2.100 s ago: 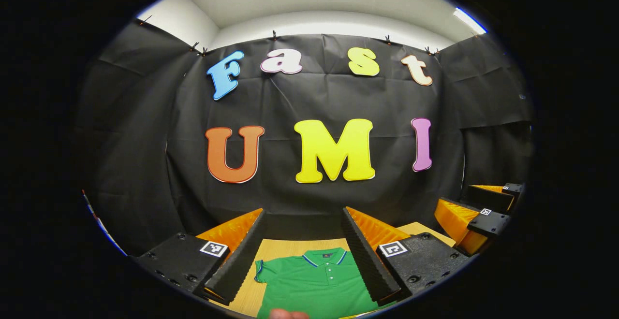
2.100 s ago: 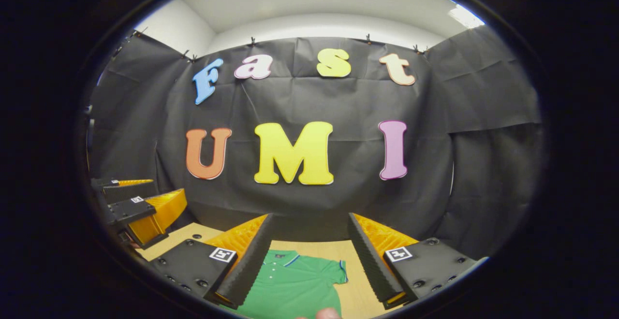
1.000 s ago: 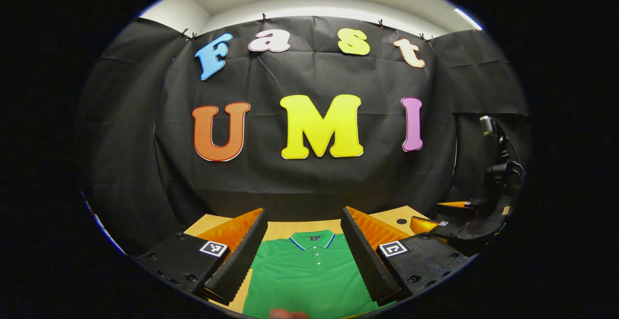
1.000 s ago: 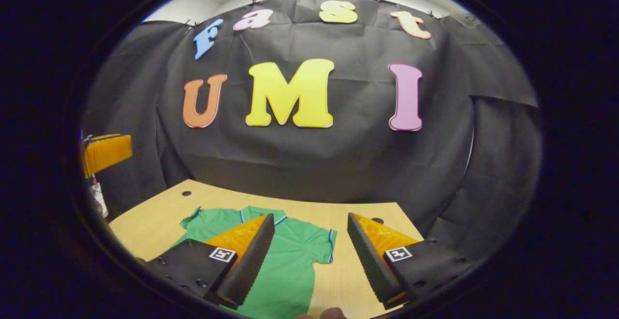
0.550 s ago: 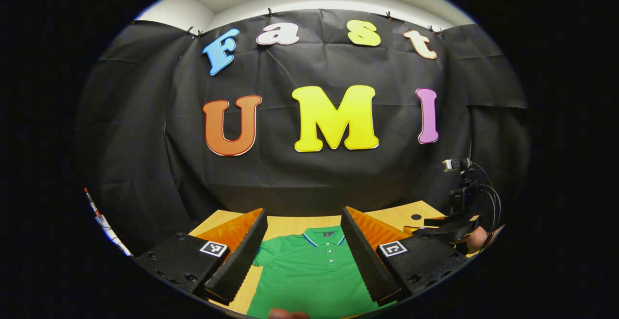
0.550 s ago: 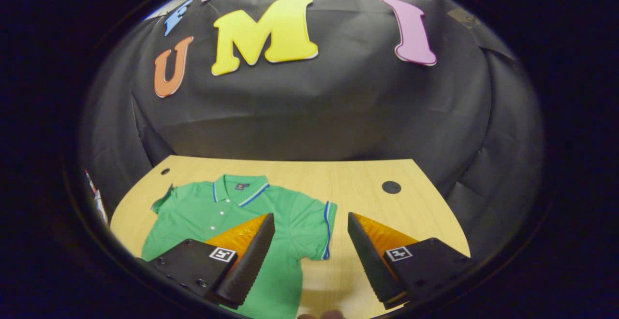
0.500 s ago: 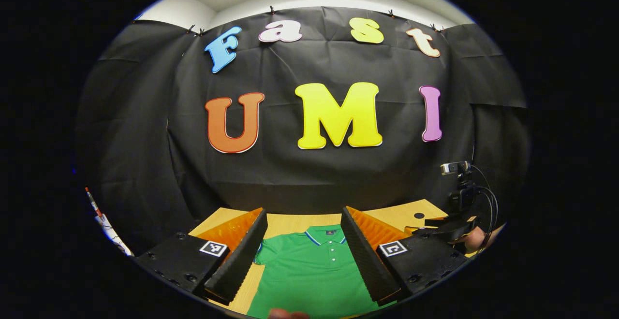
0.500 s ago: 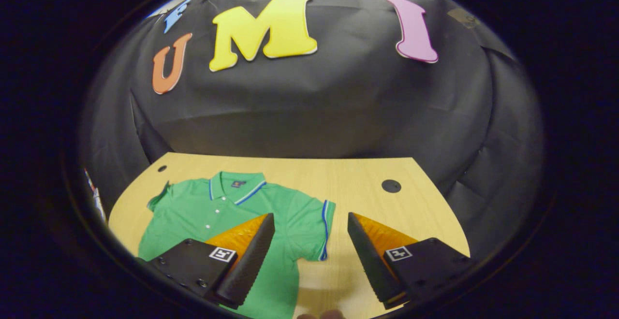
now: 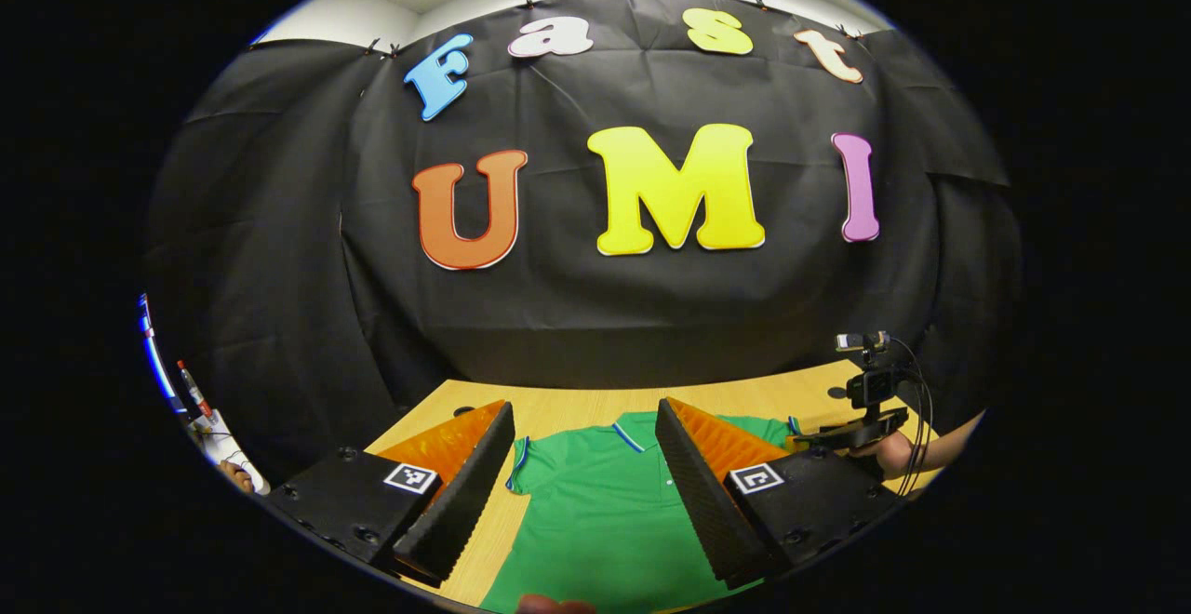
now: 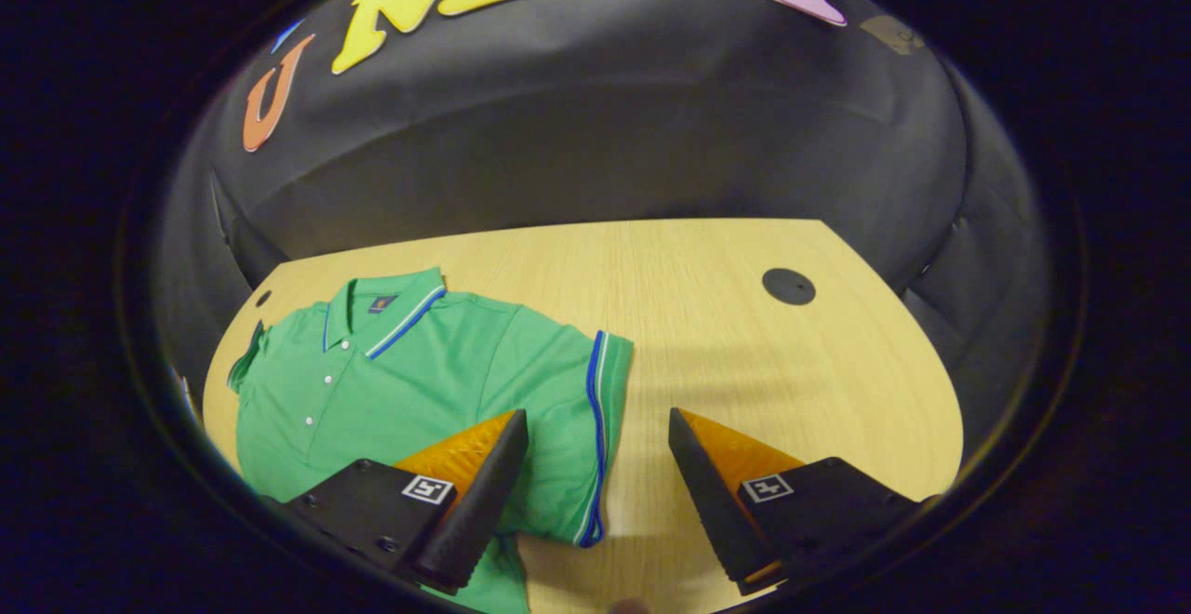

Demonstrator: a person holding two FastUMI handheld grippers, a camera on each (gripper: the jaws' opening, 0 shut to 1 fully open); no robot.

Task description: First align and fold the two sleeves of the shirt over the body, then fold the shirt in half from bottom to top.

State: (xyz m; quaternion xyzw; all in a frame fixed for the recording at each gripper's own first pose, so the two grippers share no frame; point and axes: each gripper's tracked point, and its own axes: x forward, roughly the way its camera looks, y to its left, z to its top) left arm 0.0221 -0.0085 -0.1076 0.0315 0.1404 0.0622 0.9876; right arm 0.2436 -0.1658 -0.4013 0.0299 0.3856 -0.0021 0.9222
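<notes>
Left gripper view: low and level, set back from the near edge, facing the black cloth back wall [image 9: 595,316] across the light wooden table [image 9: 577,405]. Right gripper view: higher, pitched down at the table [image 10: 726,335], nearer its right half. Both share the green short-sleeved polo shirt [image 9: 595,512] [image 10: 419,372] lying flat, the tabletop and the wall [image 10: 595,130].
</notes>
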